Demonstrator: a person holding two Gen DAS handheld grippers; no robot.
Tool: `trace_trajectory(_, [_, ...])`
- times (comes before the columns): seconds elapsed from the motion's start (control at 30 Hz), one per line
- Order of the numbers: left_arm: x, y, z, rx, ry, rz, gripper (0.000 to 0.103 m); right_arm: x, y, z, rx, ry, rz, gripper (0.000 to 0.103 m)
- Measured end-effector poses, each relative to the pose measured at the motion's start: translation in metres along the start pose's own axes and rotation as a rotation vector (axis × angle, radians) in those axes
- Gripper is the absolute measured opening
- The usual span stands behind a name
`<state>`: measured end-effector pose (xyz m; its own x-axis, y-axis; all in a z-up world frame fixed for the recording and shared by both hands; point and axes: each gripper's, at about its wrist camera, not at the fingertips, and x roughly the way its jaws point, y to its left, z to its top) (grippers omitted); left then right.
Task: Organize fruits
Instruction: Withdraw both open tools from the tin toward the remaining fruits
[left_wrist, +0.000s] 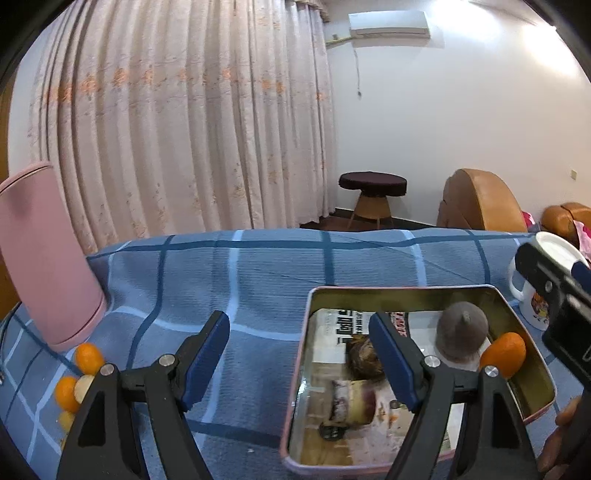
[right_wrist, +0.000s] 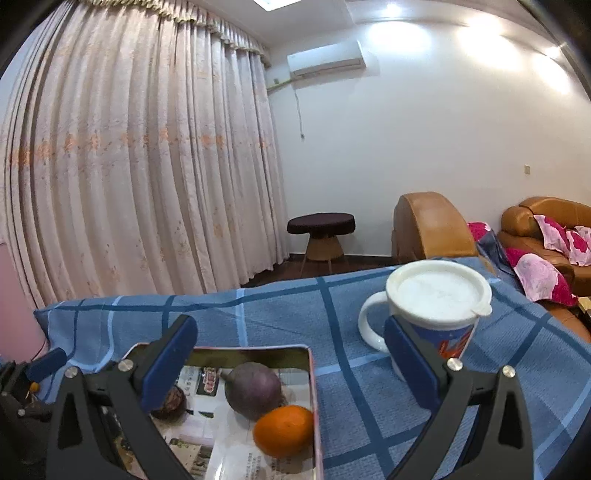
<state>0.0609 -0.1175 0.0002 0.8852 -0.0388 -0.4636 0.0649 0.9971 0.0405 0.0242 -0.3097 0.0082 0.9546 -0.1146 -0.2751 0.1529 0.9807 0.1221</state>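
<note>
A metal tin (left_wrist: 380, 293) lies on the blue checked cloth. It holds a purple-grey pointed fruit (left_wrist: 461, 330), an orange (left_wrist: 503, 354) and a brown fruit (left_wrist: 364, 356) half hidden by my finger. The tin (right_wrist: 312, 373) also shows in the right wrist view with the purple fruit (right_wrist: 255, 389), the orange (right_wrist: 284, 430) and the brown fruit (right_wrist: 173, 402). Several small oranges (left_wrist: 88, 357) lie at the far left by a pink container. My left gripper (left_wrist: 299, 356) is open and empty, above the tin's left edge. My right gripper (right_wrist: 290, 367) is open and empty, above the tin's right edge.
A pink cylindrical container (left_wrist: 48, 258) stands at the left. A white lidded mug (right_wrist: 436, 306) stands right of the tin, behind my right finger. The right gripper's body (left_wrist: 554, 306) shows at the right of the left view. A stool (right_wrist: 320, 230) and brown sofas (right_wrist: 432, 229) stand beyond the table.
</note>
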Motion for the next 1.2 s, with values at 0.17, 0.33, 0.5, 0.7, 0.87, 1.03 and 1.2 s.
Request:
trace_trajectory(0.17, [-0.008, 0.006, -0.005, -0.009, -0.009, 0.004, 0.079, -0.004, 0.005, -0.004, -0.020, -0.008, -0.010, 0.103])
trace_trajectory(0.33, [-0.013, 0.005, -0.008, 0.011, -0.016, -0.002, 0.079, -0.010, 0.008, -0.007, -0.034, -0.001, -0.024, 0.103])
trace_trajectory(0.5, [-0.018, 0.001, -0.011, 0.024, -0.021, -0.007, 0.079, -0.016, 0.009, -0.009, -0.030, -0.001, -0.031, 0.103])
trace_trajectory(0.7, [-0.022, 0.001, -0.013, 0.026, -0.025, -0.012, 0.079, -0.023, 0.010, -0.012, -0.026, 0.003, -0.029, 0.103])
trace_trajectory(0.87, [-0.027, 0.002, -0.015, 0.036, -0.026, -0.014, 0.079, -0.032, 0.016, -0.016, -0.034, 0.001, -0.027, 0.103])
trace_trajectory(1.03, [-0.032, 0.004, -0.017, 0.041, -0.030, -0.018, 0.079, -0.038, 0.020, -0.019, -0.041, -0.004, -0.032, 0.103])
trace_trajectory(1.2, [-0.037, 0.011, -0.020, 0.028, -0.026, -0.026, 0.079, -0.044, 0.020, -0.021, -0.025, -0.002, -0.032, 0.103])
